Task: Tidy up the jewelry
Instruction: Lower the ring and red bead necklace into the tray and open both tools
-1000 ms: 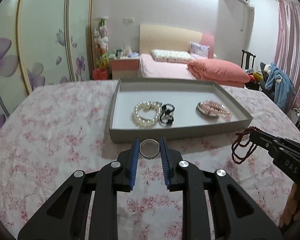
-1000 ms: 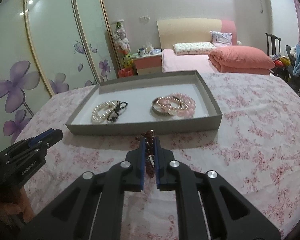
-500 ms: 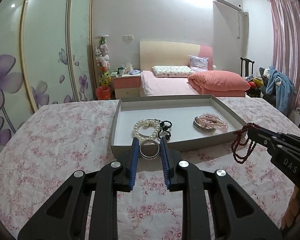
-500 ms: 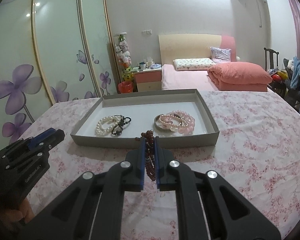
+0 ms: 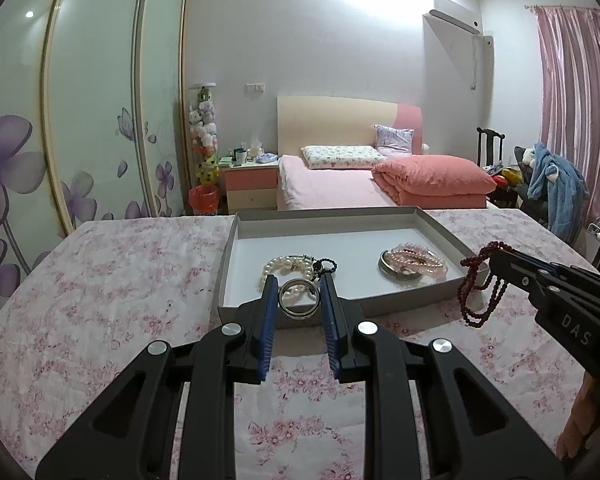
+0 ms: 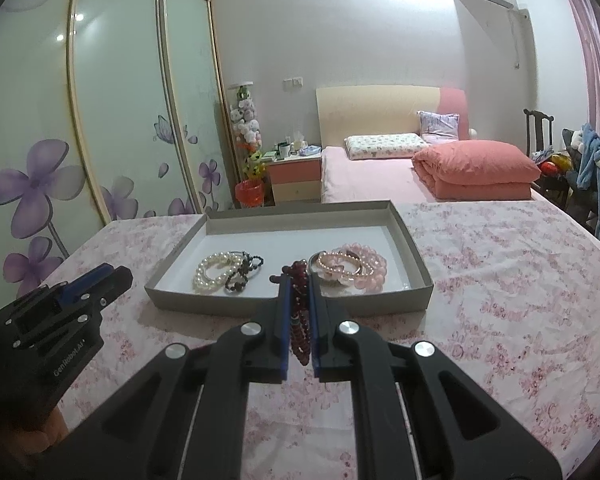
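Left claw (image 5: 299,300) clamps a metal ring (image 5: 298,298), right claw (image 6: 299,300) pinches dark red beads (image 6: 300,320), both held above the surface, likely bound for the tray (image 6: 284,306).

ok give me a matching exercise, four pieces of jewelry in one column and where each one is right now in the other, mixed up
Things:
1. silver bangle
2. dark red bead strand
3. pearl bracelet
4. pink bead bracelets

Places:
A. right half of the grey tray
B. between the left tongs
C. left half of the tray
D. hanging from the right tongs

Pairs: 1-B, 2-D, 3-C, 4-A
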The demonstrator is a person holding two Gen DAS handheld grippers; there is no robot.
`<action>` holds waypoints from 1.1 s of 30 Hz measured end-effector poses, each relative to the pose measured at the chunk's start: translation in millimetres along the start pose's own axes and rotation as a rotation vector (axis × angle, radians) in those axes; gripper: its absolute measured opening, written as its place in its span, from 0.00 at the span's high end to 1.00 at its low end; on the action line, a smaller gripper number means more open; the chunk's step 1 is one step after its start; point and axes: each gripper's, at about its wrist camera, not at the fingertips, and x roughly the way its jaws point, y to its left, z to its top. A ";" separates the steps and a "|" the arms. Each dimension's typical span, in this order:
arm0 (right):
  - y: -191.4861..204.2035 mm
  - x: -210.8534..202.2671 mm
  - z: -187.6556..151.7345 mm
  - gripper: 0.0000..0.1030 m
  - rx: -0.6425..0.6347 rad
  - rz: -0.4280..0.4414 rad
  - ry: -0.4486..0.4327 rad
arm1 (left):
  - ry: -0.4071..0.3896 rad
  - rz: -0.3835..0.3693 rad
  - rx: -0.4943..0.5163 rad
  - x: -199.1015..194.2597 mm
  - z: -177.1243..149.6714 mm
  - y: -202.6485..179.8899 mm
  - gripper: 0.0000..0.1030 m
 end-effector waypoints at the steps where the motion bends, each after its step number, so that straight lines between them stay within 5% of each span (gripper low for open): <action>1: 1.0 -0.6 0.5 0.91 0.000 -0.001 -0.007 | -0.005 -0.002 -0.001 -0.4 0.3 0.0 0.78; 18: 6.6 -13.5 27.2 0.91 -0.030 -0.024 -0.191 | -0.092 -0.008 -0.001 1.1 17.9 -3.0 0.78; 33: -2.3 28.6 47.8 0.91 -0.008 -0.037 -0.213 | -0.096 -0.007 -0.020 38.6 37.7 -6.6 0.78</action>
